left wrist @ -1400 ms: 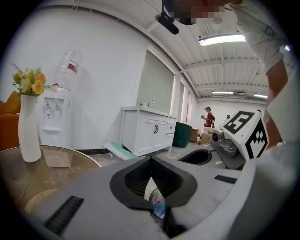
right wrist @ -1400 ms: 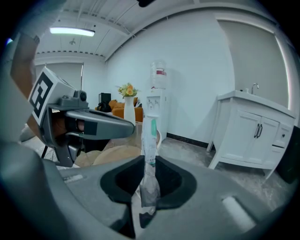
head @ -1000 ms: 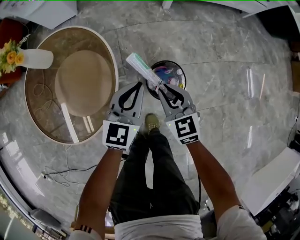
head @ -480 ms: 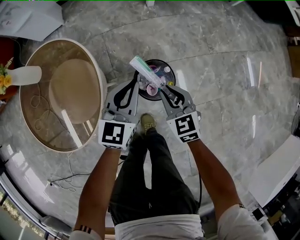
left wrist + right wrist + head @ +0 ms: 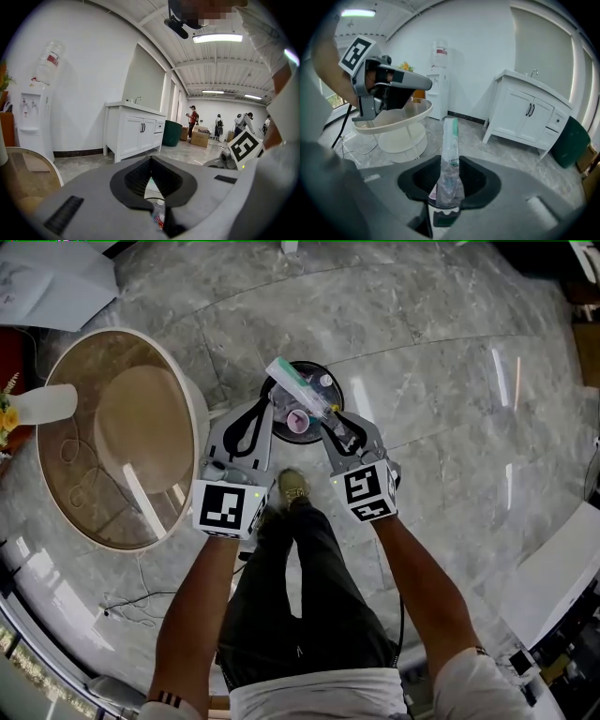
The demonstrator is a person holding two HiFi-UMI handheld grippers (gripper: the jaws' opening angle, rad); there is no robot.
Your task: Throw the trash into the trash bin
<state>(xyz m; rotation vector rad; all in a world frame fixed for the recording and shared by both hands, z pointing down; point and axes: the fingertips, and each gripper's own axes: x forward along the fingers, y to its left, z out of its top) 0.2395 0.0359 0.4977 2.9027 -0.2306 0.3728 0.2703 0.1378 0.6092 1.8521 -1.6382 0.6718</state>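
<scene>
A black round trash bin (image 5: 343,390) stands on the marble floor just ahead of my foot, with a cup and bottles inside. My right gripper (image 5: 328,418) hangs over the bin's near rim. It pinches one end of a long clear plastic wrapper (image 5: 298,382) with a green end. The wrapper (image 5: 449,154) stands straight out between the jaws of the right gripper (image 5: 446,199), which have just been opening. My left gripper (image 5: 265,404) is shut and empty at the bin's left rim. Below the left gripper (image 5: 151,159), a bottle (image 5: 158,213) in the bin shows.
A round glass-topped table (image 5: 56,381) with a white vase (image 5: 42,404) stands to the left. A cable (image 5: 131,601) lies on the floor beside it. A water dispenser (image 5: 439,84) and a white cabinet (image 5: 529,117) line the wall. People stand far off.
Both grippers have closed in on the bin. The right one has sunk and tipped downward, so the wrapper now lies across the bin's opening instead of to its left.
</scene>
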